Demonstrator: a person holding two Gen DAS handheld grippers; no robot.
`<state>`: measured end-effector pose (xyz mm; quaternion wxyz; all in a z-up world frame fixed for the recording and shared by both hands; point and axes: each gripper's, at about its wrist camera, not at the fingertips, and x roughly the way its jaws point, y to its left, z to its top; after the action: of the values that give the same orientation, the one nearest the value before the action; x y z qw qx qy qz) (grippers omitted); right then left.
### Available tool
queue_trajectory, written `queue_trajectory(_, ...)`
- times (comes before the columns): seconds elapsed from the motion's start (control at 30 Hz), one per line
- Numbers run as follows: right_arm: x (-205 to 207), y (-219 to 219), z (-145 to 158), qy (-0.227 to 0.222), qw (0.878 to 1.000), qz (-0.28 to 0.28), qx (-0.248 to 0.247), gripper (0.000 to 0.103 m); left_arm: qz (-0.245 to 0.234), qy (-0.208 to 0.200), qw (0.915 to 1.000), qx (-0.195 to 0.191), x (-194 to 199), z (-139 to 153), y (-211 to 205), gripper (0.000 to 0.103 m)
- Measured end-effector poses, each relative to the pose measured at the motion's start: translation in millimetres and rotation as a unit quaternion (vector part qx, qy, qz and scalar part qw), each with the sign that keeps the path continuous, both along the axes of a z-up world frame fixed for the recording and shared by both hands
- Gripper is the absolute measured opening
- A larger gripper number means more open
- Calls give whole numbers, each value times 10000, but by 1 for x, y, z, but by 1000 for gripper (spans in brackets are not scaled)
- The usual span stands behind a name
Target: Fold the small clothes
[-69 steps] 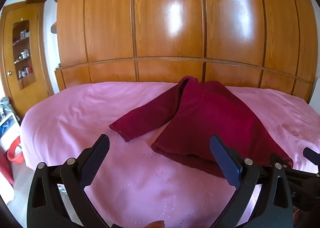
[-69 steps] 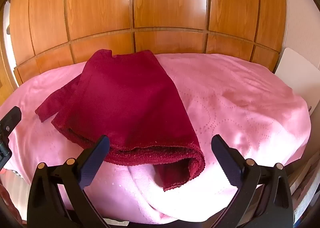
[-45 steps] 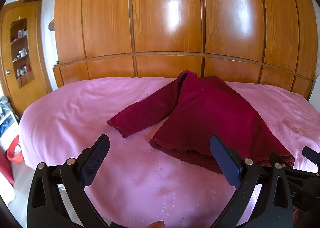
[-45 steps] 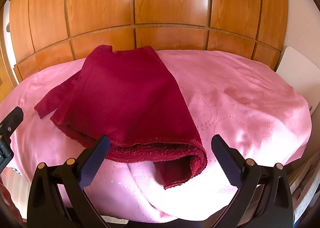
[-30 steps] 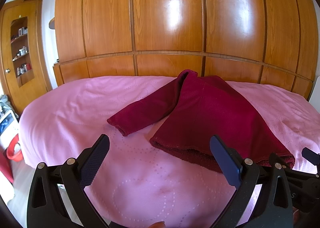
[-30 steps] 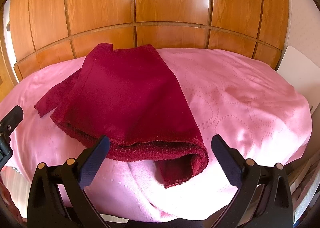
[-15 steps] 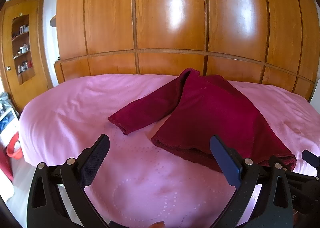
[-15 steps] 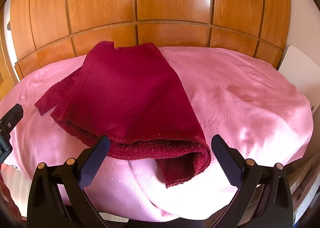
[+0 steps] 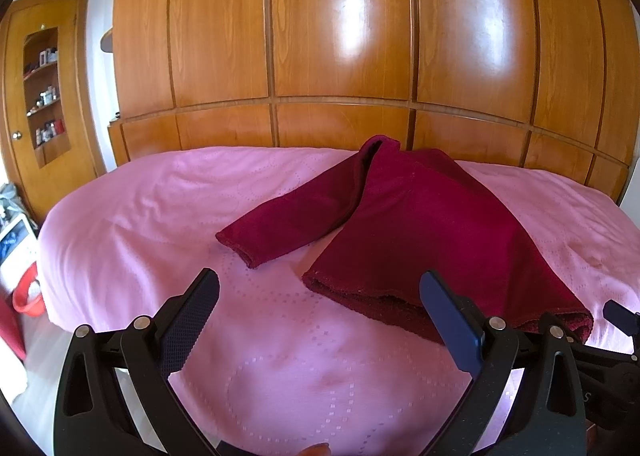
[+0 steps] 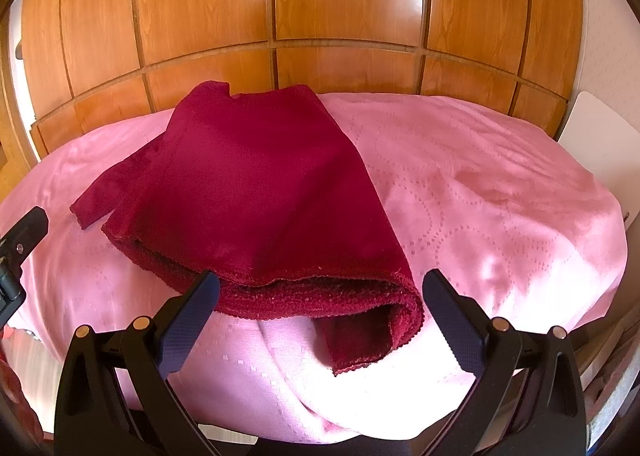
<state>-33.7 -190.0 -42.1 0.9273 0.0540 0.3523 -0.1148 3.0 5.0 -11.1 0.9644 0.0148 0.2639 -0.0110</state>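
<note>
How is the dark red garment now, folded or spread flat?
Partly folded: the dark red garment is doubled at the hem, while one sleeve lies out.

Dark red sweater (image 9: 420, 223) on pink dotted-pattern bedspread (image 9: 160, 207).

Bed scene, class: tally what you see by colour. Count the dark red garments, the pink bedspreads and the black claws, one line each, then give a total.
Dark red garment: 1
Pink bedspread: 1
Black claws: 2, left claw and right claw, both open and holding nothing
Total: 4
</note>
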Motion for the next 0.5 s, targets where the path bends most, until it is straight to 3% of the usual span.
queue_trajectory(0.33, 3, 0, -2, 73, 9999, 104, 72, 101, 0, 94, 9999, -58, 7, -3, 5, 100)
queue_trajectory(0.43, 7, 2, -3, 105, 9992, 347, 182, 101, -127, 199, 9995, -213, 15, -6, 13, 100)
queue_trajectory(0.5, 9, 6, -2, 63, 9976, 647, 239, 101, 49, 296, 9990, -326, 26, -10, 27, 100)
